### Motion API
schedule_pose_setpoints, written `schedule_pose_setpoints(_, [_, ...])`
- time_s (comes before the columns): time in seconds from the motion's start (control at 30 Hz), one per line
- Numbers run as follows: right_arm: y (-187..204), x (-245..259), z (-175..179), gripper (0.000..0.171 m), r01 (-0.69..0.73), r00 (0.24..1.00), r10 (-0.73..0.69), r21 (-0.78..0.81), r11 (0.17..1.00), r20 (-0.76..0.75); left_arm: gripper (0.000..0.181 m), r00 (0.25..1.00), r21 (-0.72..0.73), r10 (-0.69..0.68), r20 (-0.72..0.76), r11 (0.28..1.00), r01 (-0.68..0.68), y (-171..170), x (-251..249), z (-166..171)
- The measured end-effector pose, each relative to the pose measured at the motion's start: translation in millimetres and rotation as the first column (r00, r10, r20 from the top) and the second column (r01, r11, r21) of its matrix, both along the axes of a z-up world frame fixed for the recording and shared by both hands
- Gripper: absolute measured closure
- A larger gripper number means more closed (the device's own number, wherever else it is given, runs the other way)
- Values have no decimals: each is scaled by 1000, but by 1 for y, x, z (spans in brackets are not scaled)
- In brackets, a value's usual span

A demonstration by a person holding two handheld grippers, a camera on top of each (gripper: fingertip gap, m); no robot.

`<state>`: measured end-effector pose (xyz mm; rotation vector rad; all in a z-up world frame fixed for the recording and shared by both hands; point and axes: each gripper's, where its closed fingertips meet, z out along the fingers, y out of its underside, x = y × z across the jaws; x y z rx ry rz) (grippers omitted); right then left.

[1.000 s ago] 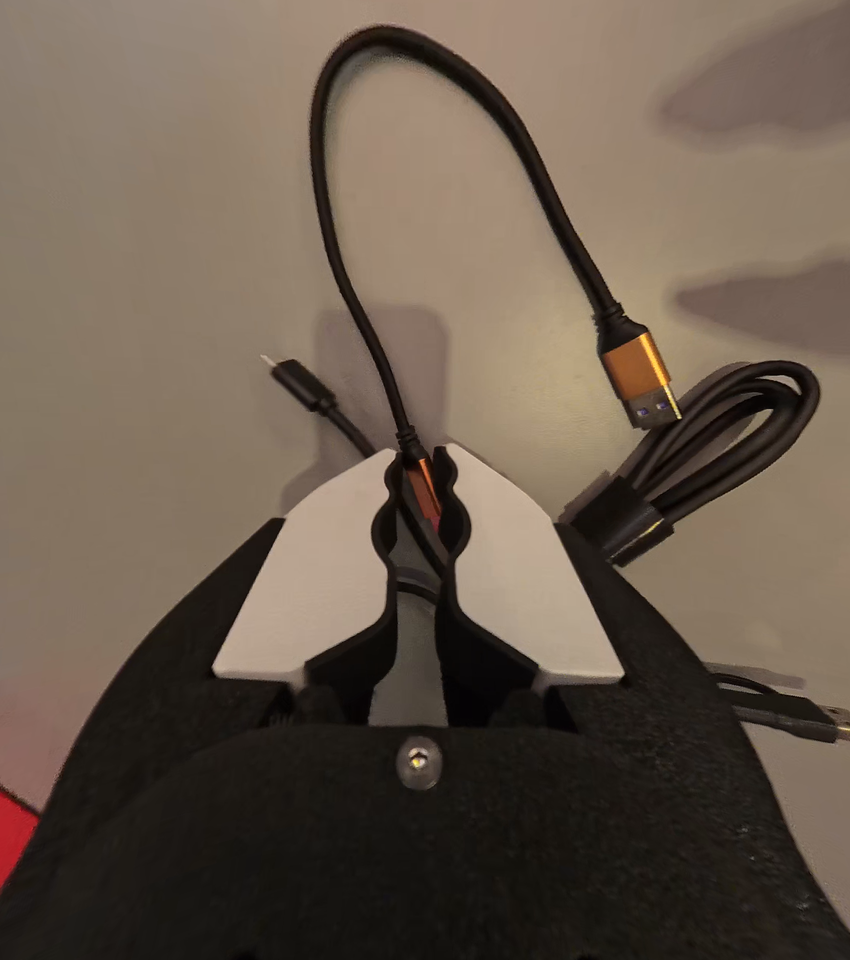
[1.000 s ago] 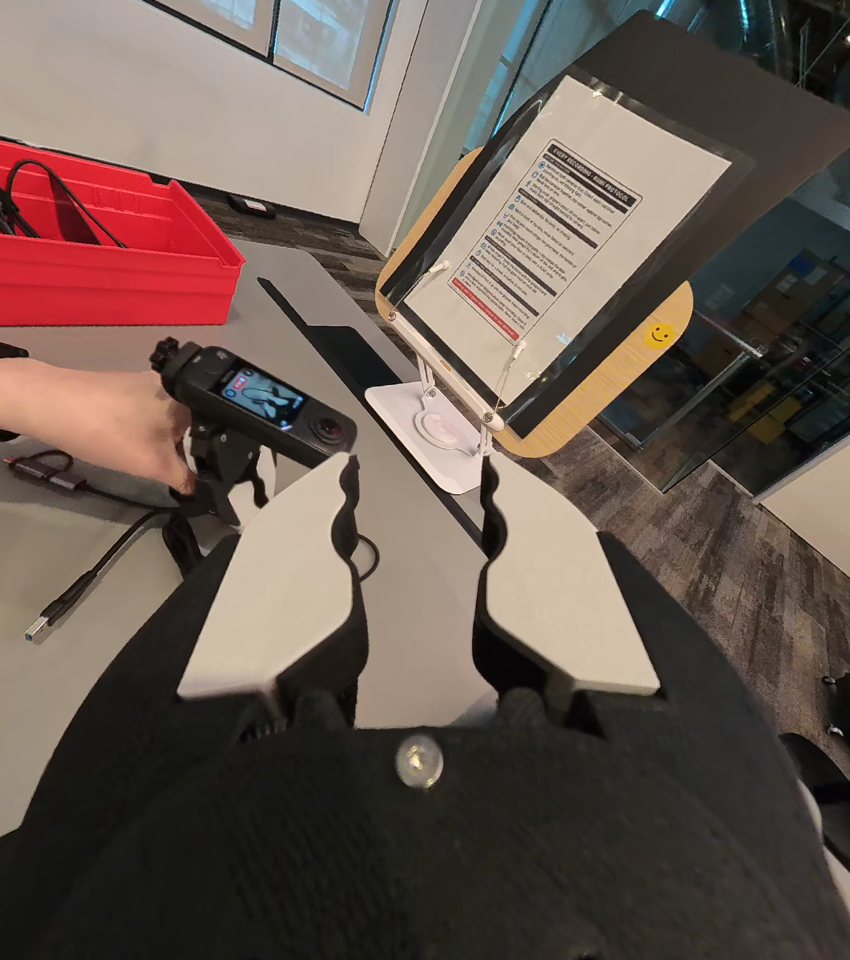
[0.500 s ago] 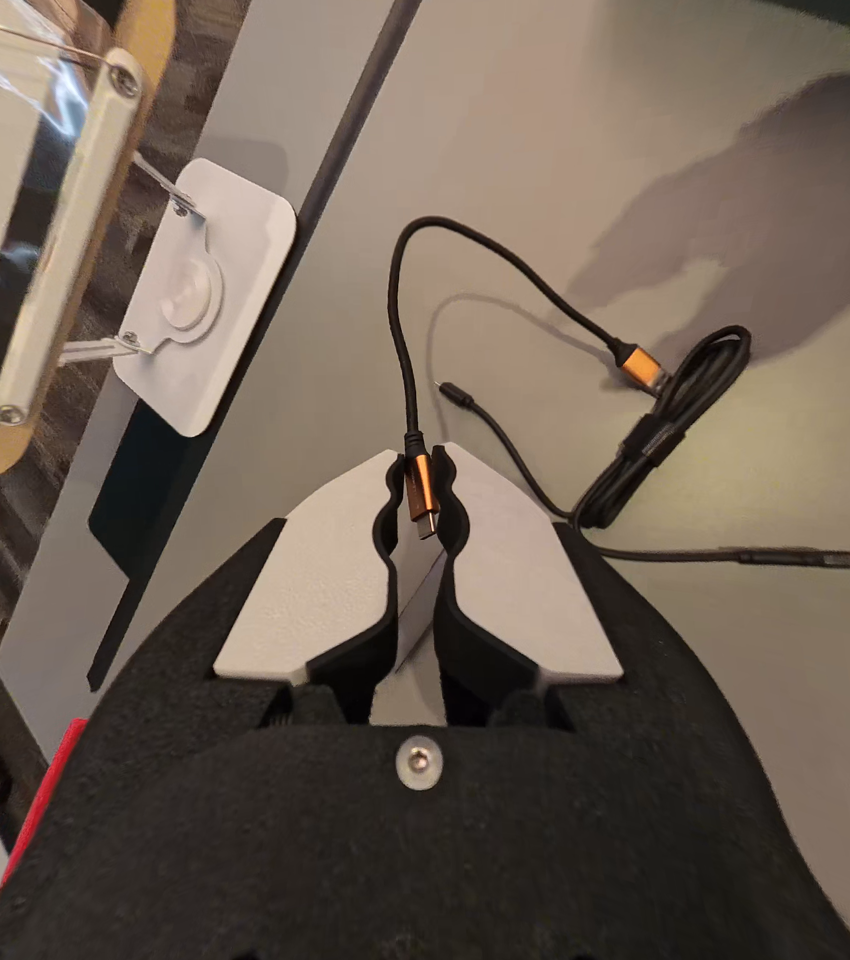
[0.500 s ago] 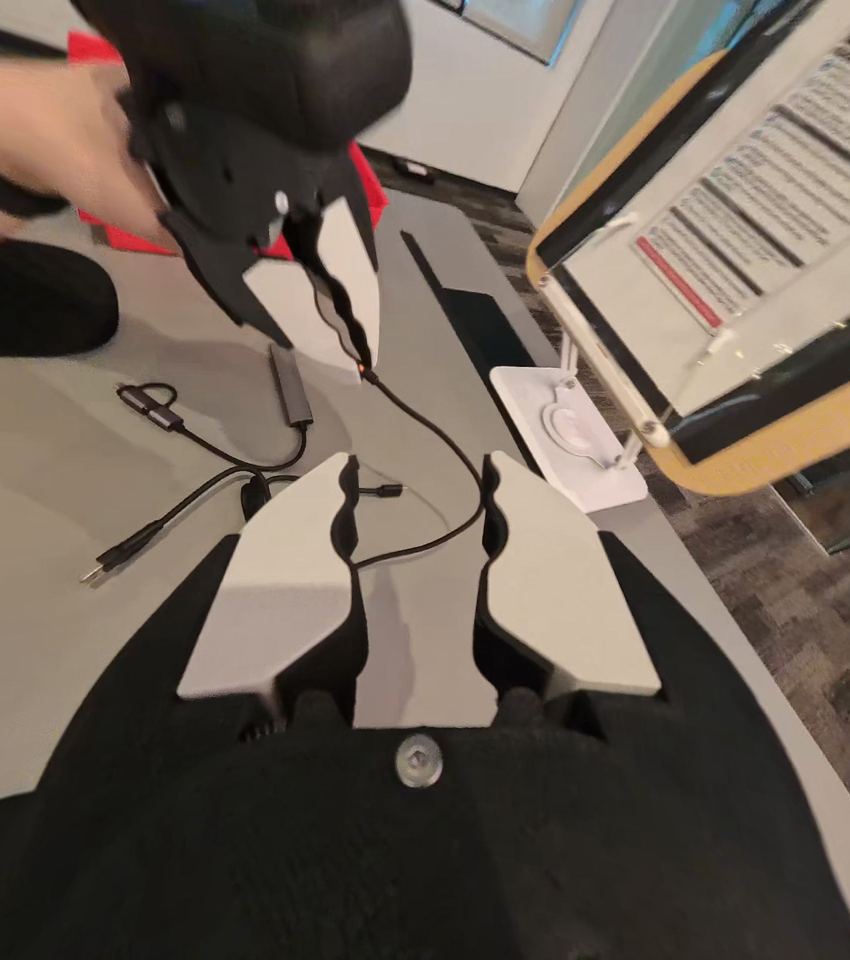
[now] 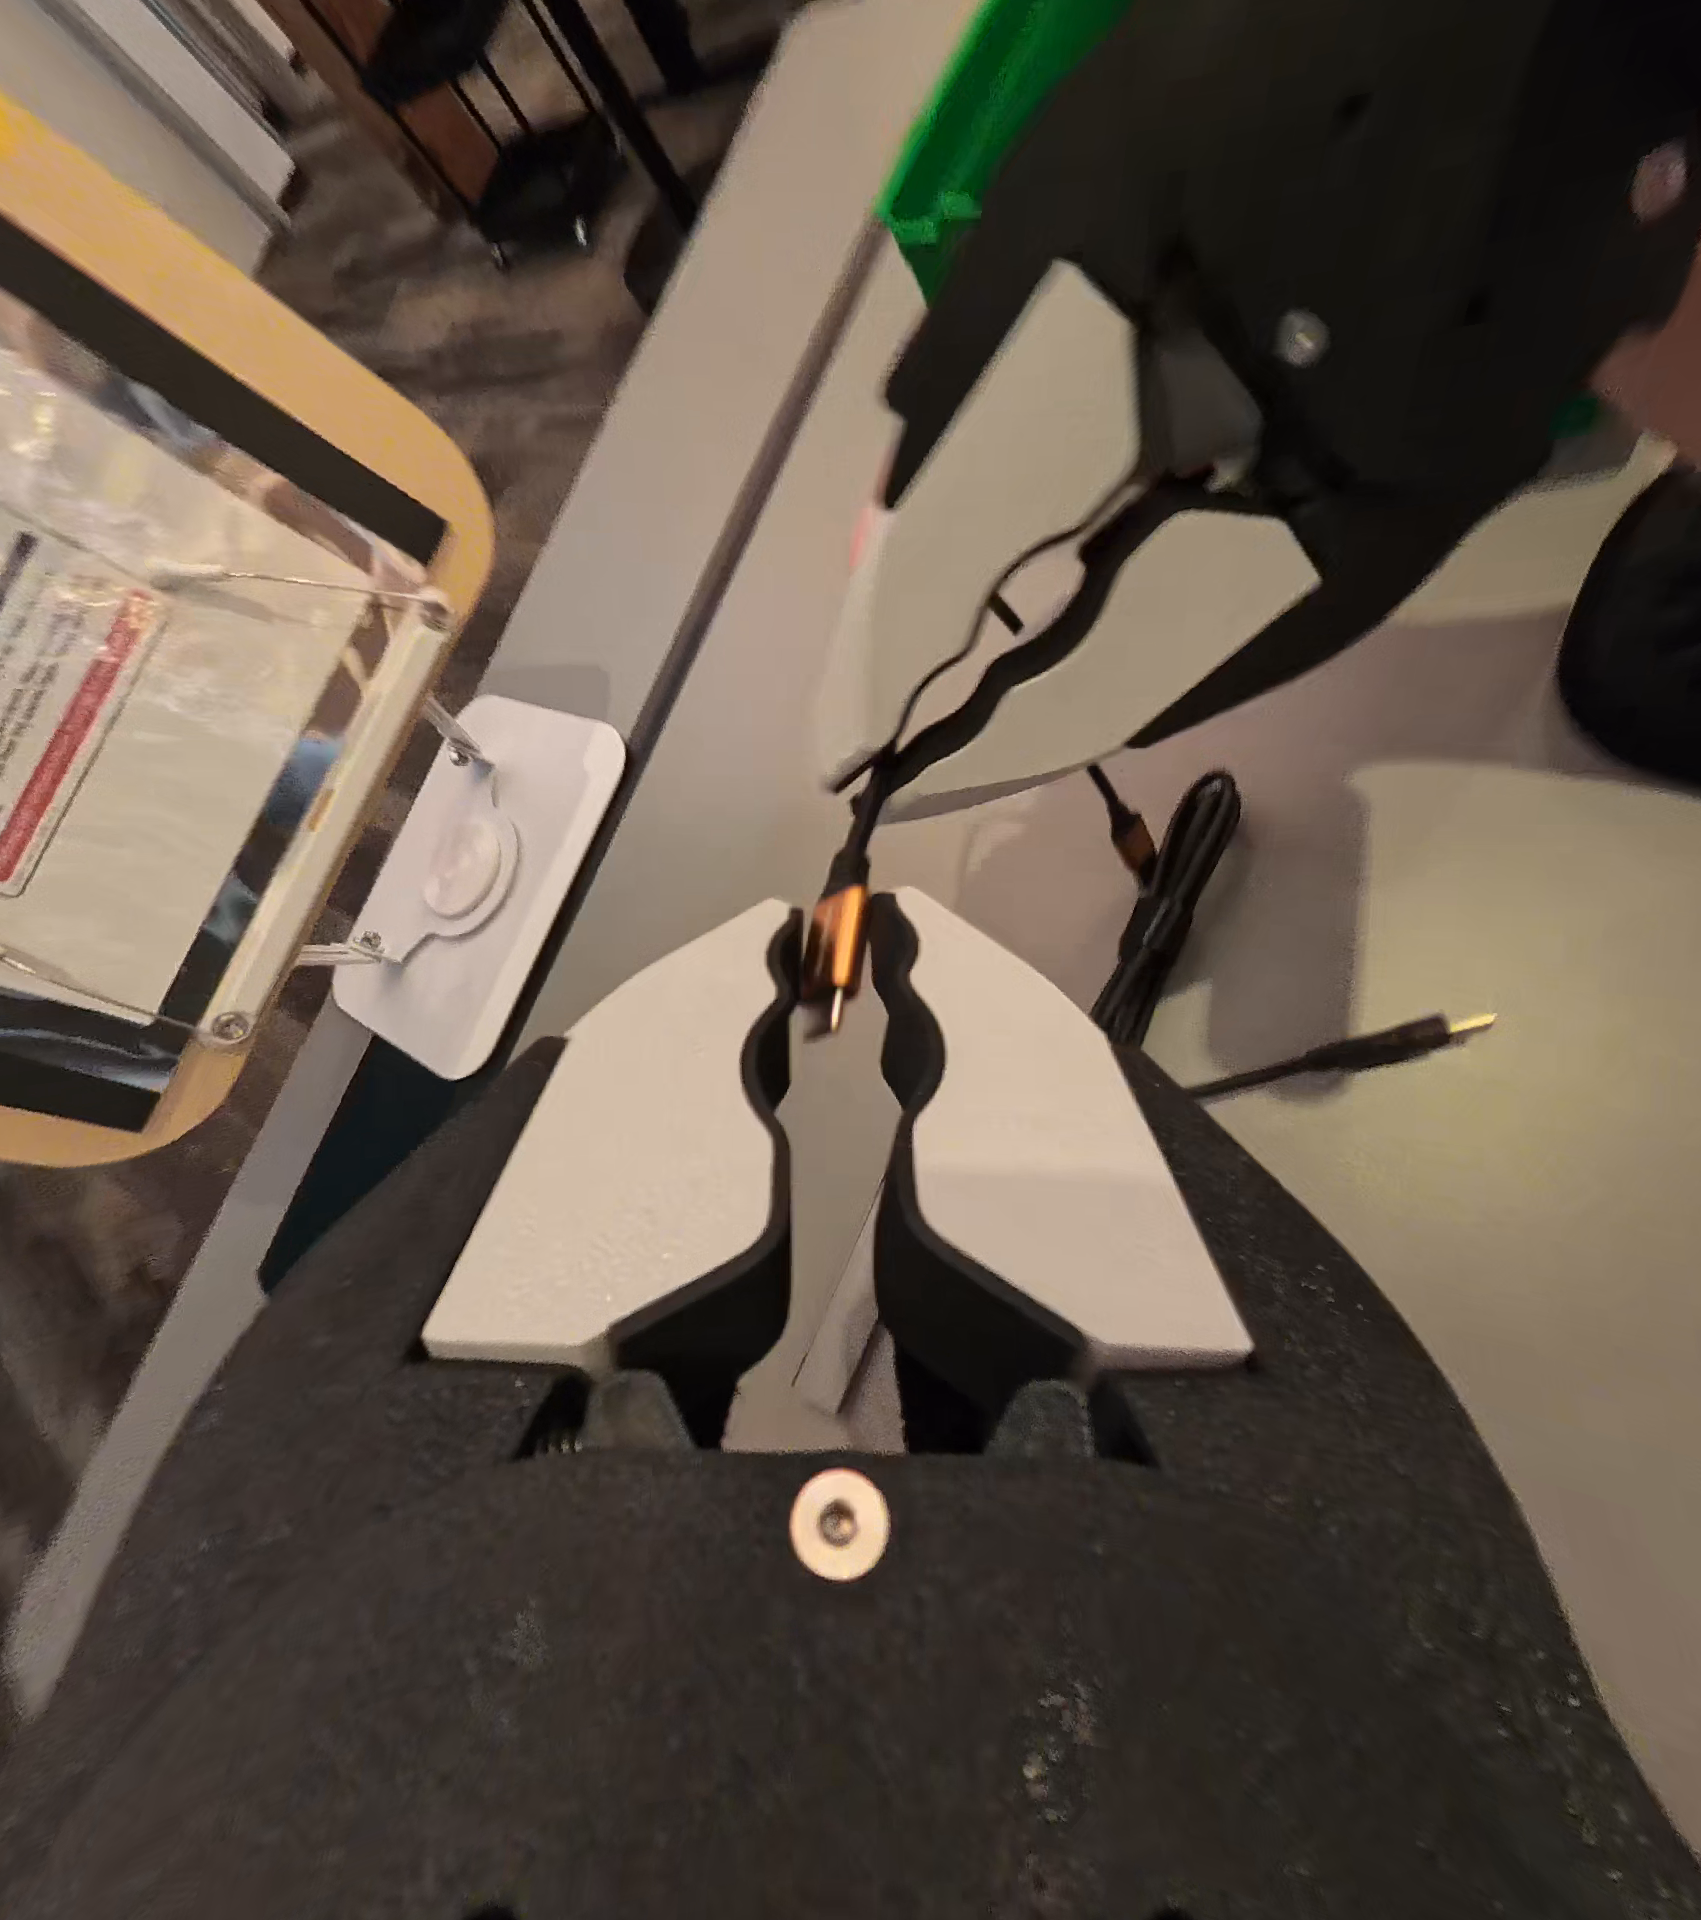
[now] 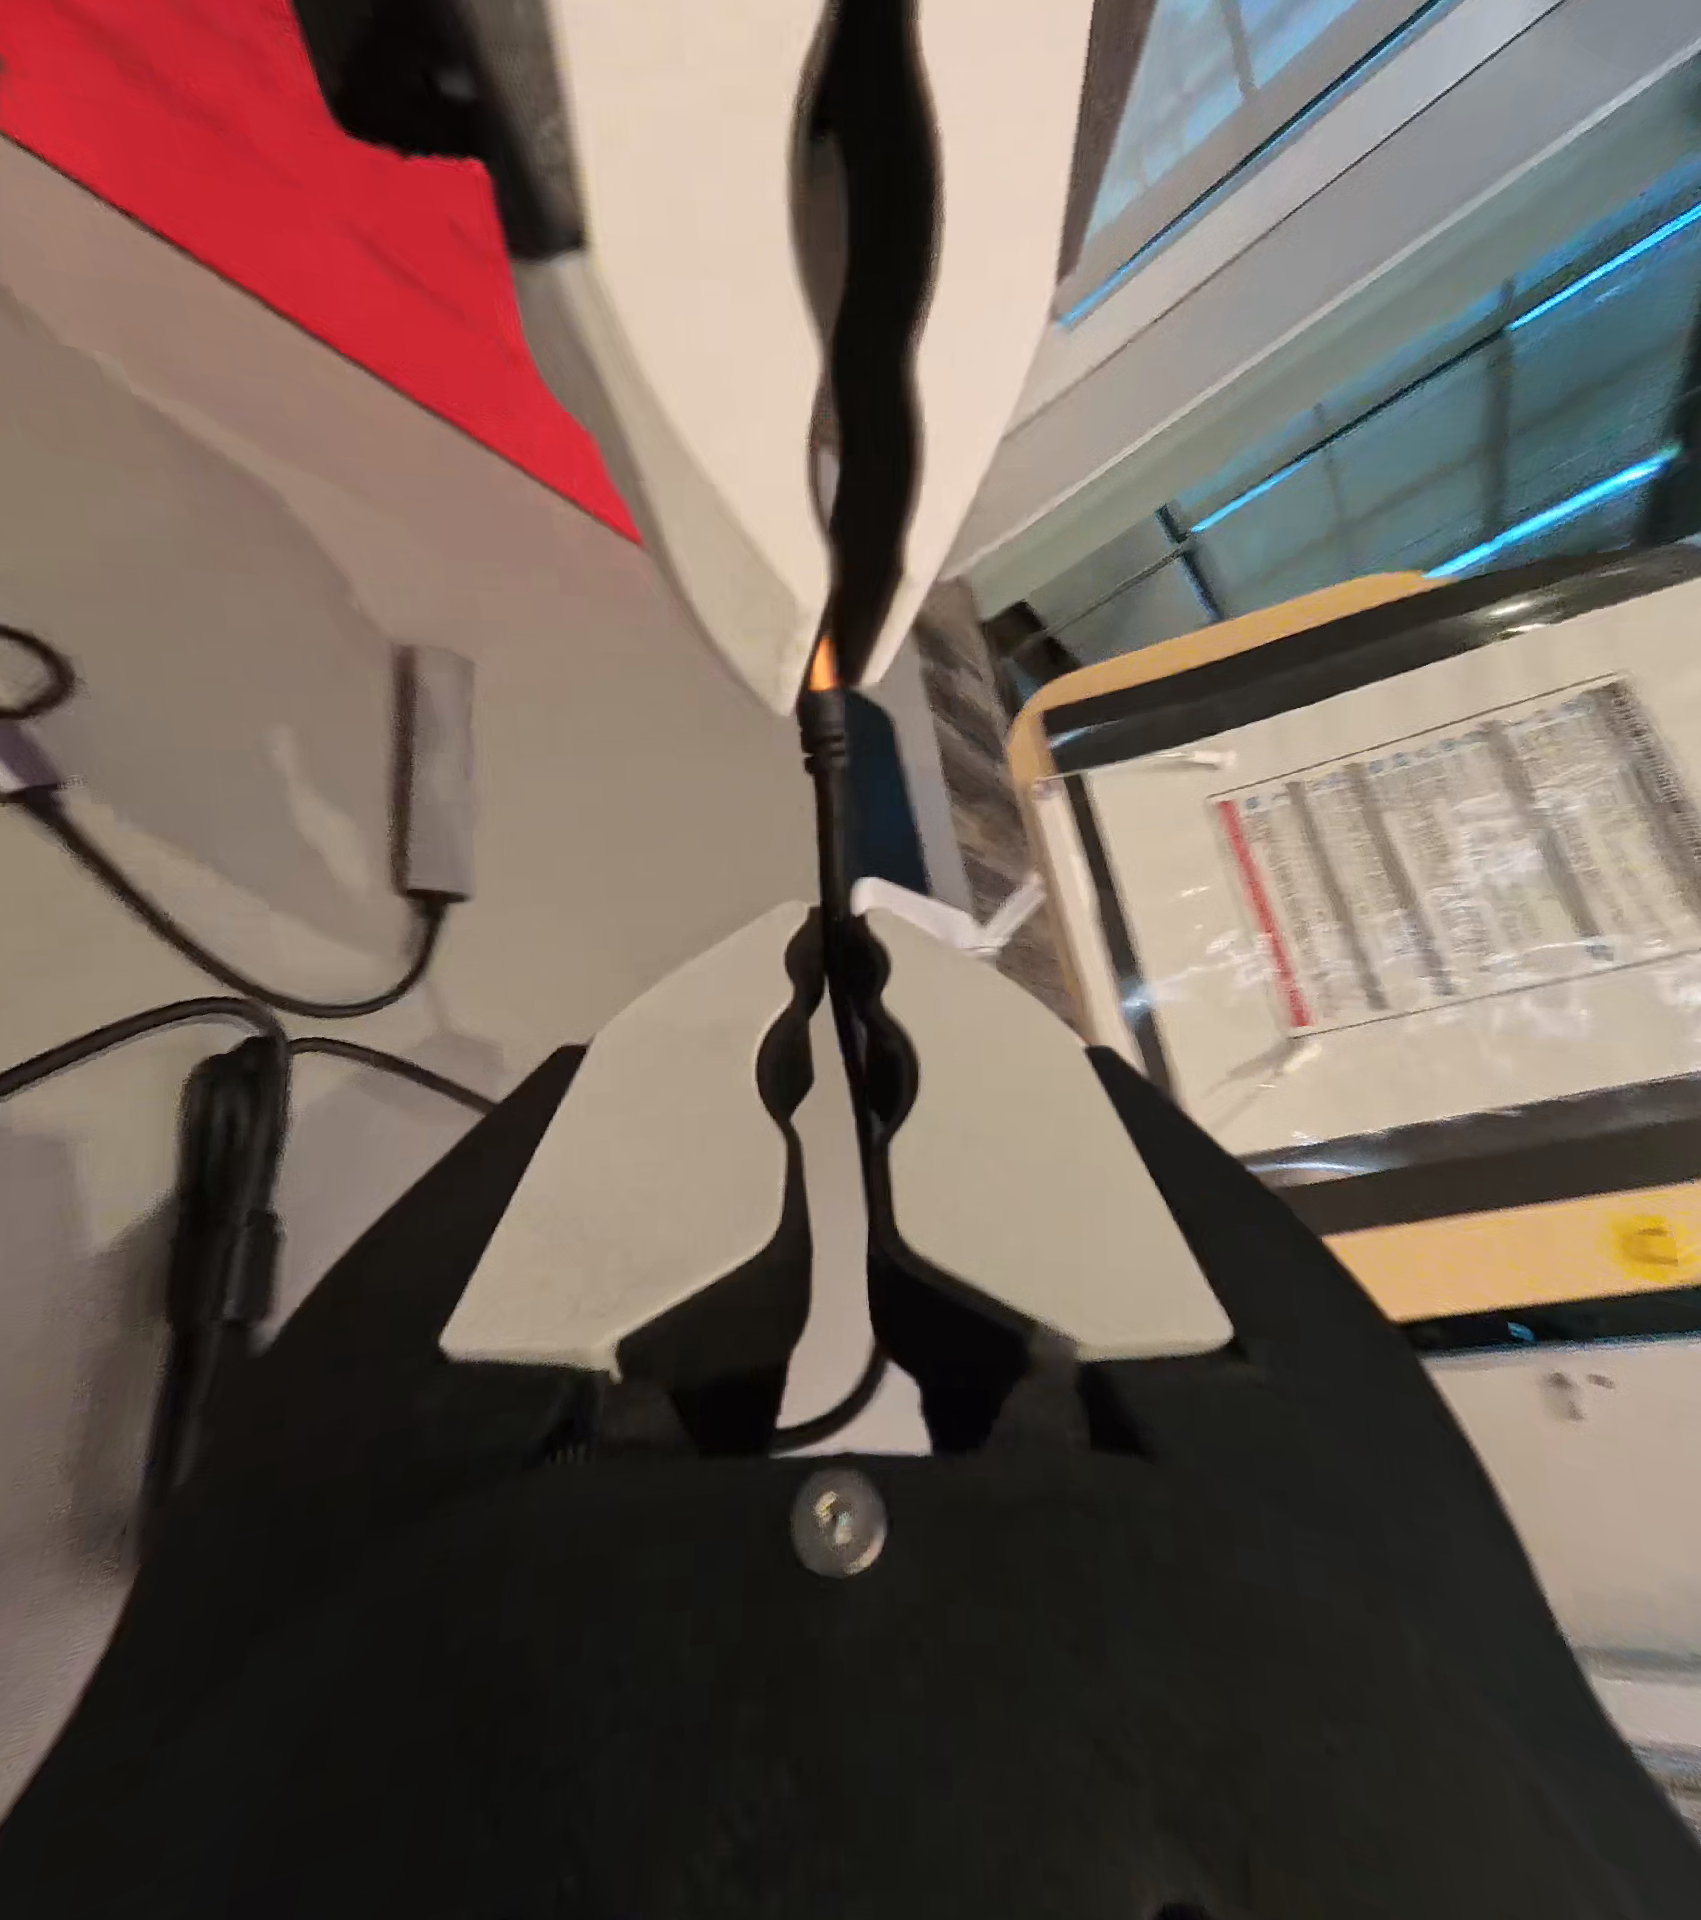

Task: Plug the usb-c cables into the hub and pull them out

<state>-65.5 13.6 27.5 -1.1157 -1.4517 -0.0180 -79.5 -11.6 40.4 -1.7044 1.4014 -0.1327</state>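
While my left gripper (image 5: pixel 838 940) is clamped on the orange metal USB-C plug (image 5: pixel 833 951) of the short black braided cable (image 6: pixel 833 831), that plug lies along the fingers with its bare metal tip pointing back toward the camera. From the plug's collar the cable runs forward and up into my right gripper (image 6: pixel 838 951), whose jaws are closed on the cord itself; the cord passes lengthwise through them and curls out at their base. Both grippers face each other tip to tip above the grey table (image 5: pixel 1448 1299).

Over on the tabletop, the slim grey rectangular hub (image 6: pixel 435 774) lies flat, well apart from the held plug, its long axis running away from me and its own dark lead trailing from the near end. A bundled black cable (image 5: pixel 1173 904) lies near a loose one with a silver plug (image 5: pixel 1448 1029). Text on the clear-covered printed sheet (image 6: pixel 1480 852) is too blurred to read. What the red bin (image 6: pixel 306 229) holds is hidden.
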Motion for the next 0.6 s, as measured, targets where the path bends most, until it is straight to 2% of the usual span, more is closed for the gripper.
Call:
schedule_pose_setpoints(0.1, [3, 6, 21, 166, 89, 995, -96, 186, 978, 26, 143, 975, -148, 1, 222, 988, 33, -4, -21, 27])
schedule_pose_setpoints(0.17, [4, 9, 35, 166, 140, 987, -157, 320, 937, 29, 132, 922, -261, 14, 387, 961, 95, -8, -34, 45])
schedule_pose_setpoints(0.23, [4, 8, 48, 166, 183, 978, -206, 410, 893, 11, 129, 832, -334, 6, 554, 917, 216, -15, -38, 65])
schedule_pose_setpoints(0.3, [6, 8, 58, 166, 237, 963, -269, 482, 843, -3, 131, 753, -375, 3, 658, 868, 325, -23, -35, 79])
schedule_pose_setpoints(0.43, [8, 7, 67, 167, 298, 939, -344, 561, 772, -25, 139, 759, -403, 58, 648, 872, 277, -16, -28, 73])
schedule_pose_setpoints(0.5, [8, 7, 72, 167, 319, 932, -359, 581, 749, -49, 145, 731, -456, 92, 677, 831, 317, -17, -22, 71])
schedule_pose_setpoints(0.6, [9, 8, 76, 166, 341, 922, -383, 604, 720, -63, 145, 734, -521, 113, 669, 776, 355, -15, -13, 60])
